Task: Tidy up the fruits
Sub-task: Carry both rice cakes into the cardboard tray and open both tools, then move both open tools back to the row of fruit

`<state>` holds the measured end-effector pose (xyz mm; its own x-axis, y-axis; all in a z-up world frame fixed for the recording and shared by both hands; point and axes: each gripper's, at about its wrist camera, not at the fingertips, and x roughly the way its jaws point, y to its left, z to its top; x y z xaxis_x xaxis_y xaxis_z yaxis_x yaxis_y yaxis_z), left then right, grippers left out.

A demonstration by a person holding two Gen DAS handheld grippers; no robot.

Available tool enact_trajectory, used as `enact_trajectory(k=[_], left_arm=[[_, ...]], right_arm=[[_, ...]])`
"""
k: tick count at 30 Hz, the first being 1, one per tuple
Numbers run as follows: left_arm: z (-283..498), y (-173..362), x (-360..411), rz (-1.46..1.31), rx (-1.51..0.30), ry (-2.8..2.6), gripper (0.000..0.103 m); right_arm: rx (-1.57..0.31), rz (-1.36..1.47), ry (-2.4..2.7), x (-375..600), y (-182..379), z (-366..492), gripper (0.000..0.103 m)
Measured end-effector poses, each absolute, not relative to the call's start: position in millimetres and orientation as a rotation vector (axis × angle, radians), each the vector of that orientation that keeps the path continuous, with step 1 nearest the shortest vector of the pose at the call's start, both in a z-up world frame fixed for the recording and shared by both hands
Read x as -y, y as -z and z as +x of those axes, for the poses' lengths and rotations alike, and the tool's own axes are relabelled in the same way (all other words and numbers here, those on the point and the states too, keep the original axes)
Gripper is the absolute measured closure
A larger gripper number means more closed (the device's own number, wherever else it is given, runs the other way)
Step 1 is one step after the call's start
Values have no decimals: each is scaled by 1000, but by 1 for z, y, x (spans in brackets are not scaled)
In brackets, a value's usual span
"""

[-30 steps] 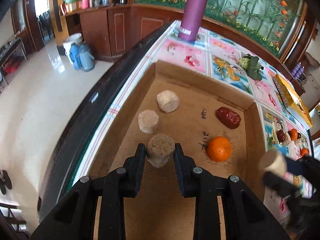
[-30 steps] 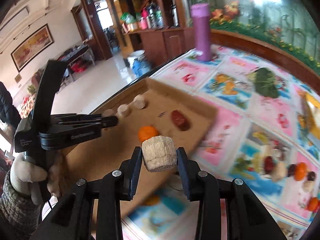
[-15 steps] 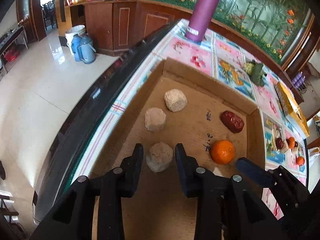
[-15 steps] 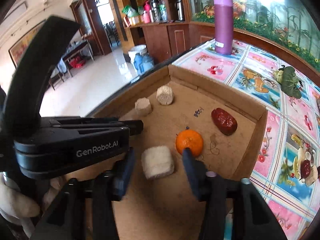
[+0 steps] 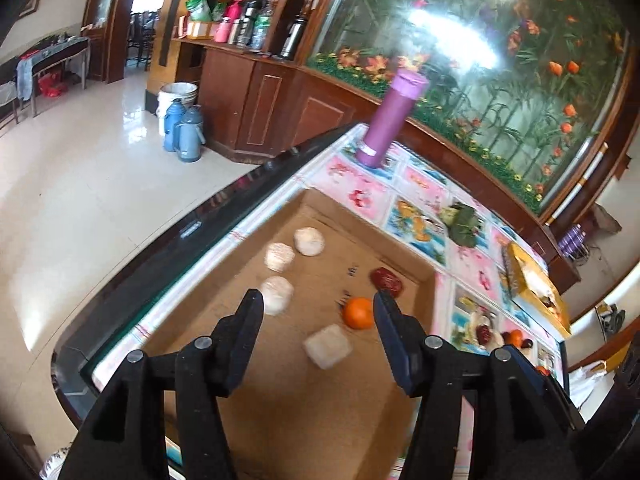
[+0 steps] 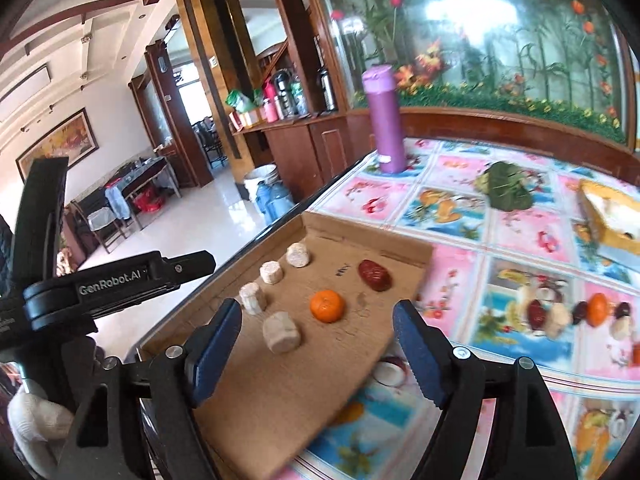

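A shallow cardboard tray (image 6: 320,380) (image 5: 304,408) lies on the table. In it lie several pale beige chunks, the nearest one (image 6: 281,332) (image 5: 328,346) loose by itself, an orange (image 6: 327,305) (image 5: 359,313) and a red date (image 6: 374,275) (image 5: 387,279). My right gripper (image 6: 318,320) is open and empty, raised above the tray's near part. My left gripper (image 5: 318,310) is open and empty above the tray; its body shows at the left of the right wrist view (image 6: 120,280).
More fruits lie in a row on the flowered tablecloth at the right (image 6: 568,312). A purple flask (image 6: 386,120) stands at the far table edge. A green leafy bundle (image 6: 506,186) and a yellow box (image 6: 612,216) sit beyond the tray. The table edge drops to the floor at the left.
Both grippers let go of their beige chunks in the tray, opened wide and lifted back from it.
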<state>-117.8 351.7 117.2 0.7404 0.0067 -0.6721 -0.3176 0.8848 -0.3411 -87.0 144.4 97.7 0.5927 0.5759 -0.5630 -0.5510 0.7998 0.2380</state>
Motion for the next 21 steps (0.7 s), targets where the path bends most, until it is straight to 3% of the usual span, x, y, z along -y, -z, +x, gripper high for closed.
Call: enact_trajectory(k=[11,21], left_arm=[[-120,-136,-274,-356,-700,-72,46],[-110,-127,-250,-329,-730,-51,44]], right_arm=[[-575,74,-551,-86,-114,-127,12],[-591,117,-516,-59,-107,-124,12]])
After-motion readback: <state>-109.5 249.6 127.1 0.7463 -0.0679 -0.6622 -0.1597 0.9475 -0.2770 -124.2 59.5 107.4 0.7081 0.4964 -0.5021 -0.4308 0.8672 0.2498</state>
